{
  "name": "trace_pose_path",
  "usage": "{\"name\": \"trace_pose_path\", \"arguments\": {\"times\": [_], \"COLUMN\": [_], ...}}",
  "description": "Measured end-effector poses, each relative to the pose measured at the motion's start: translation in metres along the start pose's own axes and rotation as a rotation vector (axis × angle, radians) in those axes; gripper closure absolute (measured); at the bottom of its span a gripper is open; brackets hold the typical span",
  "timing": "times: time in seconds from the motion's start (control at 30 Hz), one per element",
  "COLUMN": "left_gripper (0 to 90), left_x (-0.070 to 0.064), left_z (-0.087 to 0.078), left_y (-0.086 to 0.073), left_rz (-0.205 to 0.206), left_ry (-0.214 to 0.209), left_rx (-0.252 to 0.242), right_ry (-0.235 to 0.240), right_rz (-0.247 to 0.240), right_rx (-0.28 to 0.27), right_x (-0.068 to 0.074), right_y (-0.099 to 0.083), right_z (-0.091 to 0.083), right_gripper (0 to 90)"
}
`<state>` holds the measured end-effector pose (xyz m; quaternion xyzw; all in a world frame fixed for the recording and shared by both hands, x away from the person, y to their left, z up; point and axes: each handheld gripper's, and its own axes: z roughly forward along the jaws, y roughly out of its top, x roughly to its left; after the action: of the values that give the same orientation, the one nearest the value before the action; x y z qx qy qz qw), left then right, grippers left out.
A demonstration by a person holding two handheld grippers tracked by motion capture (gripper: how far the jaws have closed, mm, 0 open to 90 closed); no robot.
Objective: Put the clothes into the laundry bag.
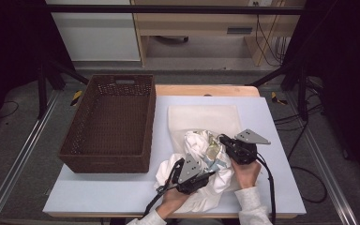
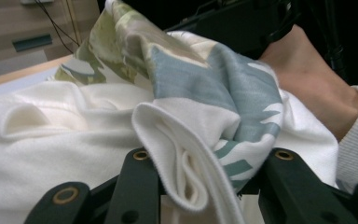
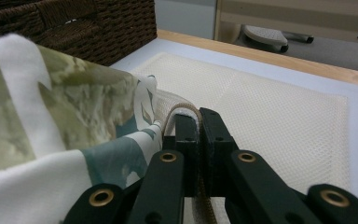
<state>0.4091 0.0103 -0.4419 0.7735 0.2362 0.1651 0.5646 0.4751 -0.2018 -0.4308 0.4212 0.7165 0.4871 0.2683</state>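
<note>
Garment: we see a white garment with a green and blue-grey print, bunched in a heap on the near middle of the counter, between the 2 tongs and partly over the near edge of the mesh bag.
Left tongs: the left tongs sit low at the near side of the heap; in the left gripper view a folded white hem lies between the spread jaws, so we judge them parted around the fold, not yet pinched.
Right tongs: the right tongs are at the far right of the heap; in the right gripper view their jaws are clenched on the beige rim of the mesh bag, with the printed cloth touching just to the side.
Mesh bag: the cream mesh bag lies flat on the counter beyond the heap, its near rim lifted.
Basket: the brown wicker basket stands to the left, apart from the garment, with nothing visible inside.
Progress: we judge the work to be early; the bag's mouth is held, the garment is mostly outside it, and the stuffing is left.
</note>
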Motion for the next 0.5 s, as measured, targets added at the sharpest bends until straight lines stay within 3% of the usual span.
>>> {"name": "trace_pose_path", "arguments": {"times": [0.07,0.23,0.37,0.43,0.47,0.5], "left_gripper": [66.7,65.2,61.8,55.9,45.4,45.4], "left_x": [0.0,0.002,0.002,0.002,0.002,0.001], "left_z": [0.006,0.024,0.026,0.023,0.019,0.014], "left_y": [-0.001,-0.008,-0.013,-0.012,-0.01,-0.006], "left_rz": [-0.007,0.023,0.036,0.027,0.012,-0.004], "left_ry": [0.008,0.06,0.061,0.04,0.021,0.007], "left_rx": [0.035,0.128,0.11,0.11,0.113,0.116], "right_ry": [0.001,0.006,0.003,0.002,-0.004,-0.004], "right_rz": [-0.01,-0.012,-0.02,-0.021,-0.028,-0.028], "right_rx": [-0.002,0.001,0.008,0.007,0.005,0.005], "right_x": [0.0,0.001,0.002,0.002,0.002,0.002], "right_y": [0.0,0.0,-0.001,-0.002,-0.002,-0.002], "right_z": [0.0,-0.001,0.0,-0.001,-0.001,-0.001], "right_gripper": [87.0,87.0,87.0,87.0,87.0,87.0]}}
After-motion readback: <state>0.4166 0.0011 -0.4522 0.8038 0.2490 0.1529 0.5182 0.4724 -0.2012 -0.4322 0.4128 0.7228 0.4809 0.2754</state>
